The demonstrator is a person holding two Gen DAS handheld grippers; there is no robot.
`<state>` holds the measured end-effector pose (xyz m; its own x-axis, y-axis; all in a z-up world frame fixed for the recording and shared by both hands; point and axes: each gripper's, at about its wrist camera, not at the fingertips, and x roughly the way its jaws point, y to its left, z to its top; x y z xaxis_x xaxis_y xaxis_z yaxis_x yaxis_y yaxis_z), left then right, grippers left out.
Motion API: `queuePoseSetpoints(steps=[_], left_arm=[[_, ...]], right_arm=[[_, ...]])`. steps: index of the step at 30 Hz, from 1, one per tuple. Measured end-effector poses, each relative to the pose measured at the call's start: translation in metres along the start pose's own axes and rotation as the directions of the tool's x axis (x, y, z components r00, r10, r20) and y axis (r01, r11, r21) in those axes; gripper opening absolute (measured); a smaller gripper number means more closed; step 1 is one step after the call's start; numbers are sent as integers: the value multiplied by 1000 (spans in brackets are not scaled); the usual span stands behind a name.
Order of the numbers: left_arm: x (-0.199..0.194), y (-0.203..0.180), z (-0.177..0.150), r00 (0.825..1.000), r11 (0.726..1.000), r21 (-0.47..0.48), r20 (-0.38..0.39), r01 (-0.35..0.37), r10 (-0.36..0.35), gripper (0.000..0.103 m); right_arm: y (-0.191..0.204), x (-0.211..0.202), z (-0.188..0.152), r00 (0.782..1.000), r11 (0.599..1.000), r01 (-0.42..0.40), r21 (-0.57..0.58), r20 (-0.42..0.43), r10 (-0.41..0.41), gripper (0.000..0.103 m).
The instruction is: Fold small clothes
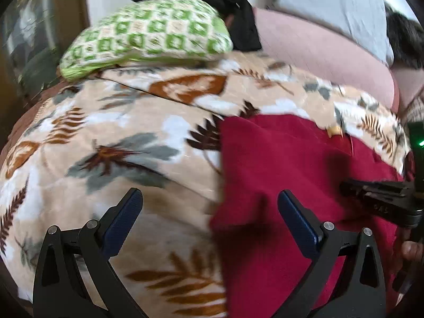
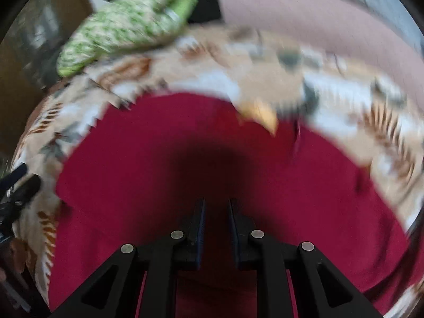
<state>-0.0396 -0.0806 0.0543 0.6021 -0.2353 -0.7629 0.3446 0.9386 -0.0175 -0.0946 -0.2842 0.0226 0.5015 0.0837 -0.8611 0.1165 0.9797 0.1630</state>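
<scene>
A dark red garment point(image 1: 278, 185) lies spread on a leaf-patterned blanket point(image 1: 119, 145). My left gripper point(image 1: 210, 206) stands wide open just above the garment's left edge, one blue pad over the blanket and the other over the red cloth, with nothing between them. In the right wrist view the red garment point(image 2: 185, 159) fills the middle. My right gripper point(image 2: 217, 209) hovers over it with its pads drawn close, leaving only a narrow slit. No fold of cloth shows between them, though the picture is blurred. The right gripper point(image 1: 371, 193) also reaches in from the right edge.
A green-and-white patterned pillow point(image 1: 148, 34) lies at the blanket's far side, with black clothing point(image 1: 233, 5) behind it. Pink bedding point(image 1: 318, 53) and a grey pillow point(image 1: 331, 8) lie at the back right. The left gripper point(image 2: 18, 185) shows at the left edge.
</scene>
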Motion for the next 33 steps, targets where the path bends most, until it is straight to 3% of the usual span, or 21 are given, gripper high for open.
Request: queuePoseSetpoints(steps=[4, 7, 11, 14, 15, 17, 19, 21, 23, 26, 28, 29, 31, 33], left_arm=[[28, -18, -6, 996, 999, 47, -90, -4, 9, 102], [35, -23, -12, 994, 998, 57, -108, -17, 23, 102], [22, -27, -10, 996, 997, 69, -89, -19, 25, 102], [3, -33, -5, 999, 995, 98, -37, -20, 24, 102], [-3, -35, -2, 1000, 995, 100, -24, -14, 17, 102], [-12, -37, 0, 1000, 995, 99, -2, 0, 0, 102], [-18, -41, 1, 1000, 995, 101, 5, 18, -18, 102], [-20, -45, 1, 1000, 994, 101, 1, 29, -29, 102], [-19, -50, -1, 999, 994, 102, -9, 43, -42, 102], [-16, -58, -3, 999, 991, 130, -20, 31, -29, 102], [-15, -60, -5, 1000, 987, 157, -18, 17, -14, 102], [-15, -60, -5, 1000, 987, 162, -15, 12, -9, 102], [-12, -57, -5, 1000, 988, 156, -19, 6, -3, 102], [-9, -55, -4, 999, 991, 133, -36, 18, -14, 102]], right_arm=[[-7, -20, -4, 999, 1000, -18, 20, 26, 18, 16], [-21, -24, -14, 999, 998, 36, 44, 23, -37, 22], [-42, -30, -20, 1000, 995, -26, 94, 16, 24, 23], [-70, -64, -18, 995, 988, -39, 151, 96, 25, 24], [-88, -81, -17, 992, 983, -2, 186, 128, -22, 25], [-118, -100, -16, 979, 966, 108, 233, 145, -144, 47], [-155, -115, -13, 935, 913, 295, 281, 110, -336, 53], [-186, -116, -10, 886, 854, 430, 292, 45, -461, 53], [-209, -108, -6, 857, 815, 493, 306, -8, -515, 53], [-236, -84, -3, 844, 796, 529, 296, -82, -530, 53], [-248, -76, -6, 851, 803, 519, 291, -93, -517, 40], [-254, -85, -11, 867, 814, 488, 316, -64, -495, 16], [-258, -105, -18, 869, 813, 469, 345, -14, -495, 11], [-259, -141, -29, 858, 817, 472, 332, 42, -512, 8]])
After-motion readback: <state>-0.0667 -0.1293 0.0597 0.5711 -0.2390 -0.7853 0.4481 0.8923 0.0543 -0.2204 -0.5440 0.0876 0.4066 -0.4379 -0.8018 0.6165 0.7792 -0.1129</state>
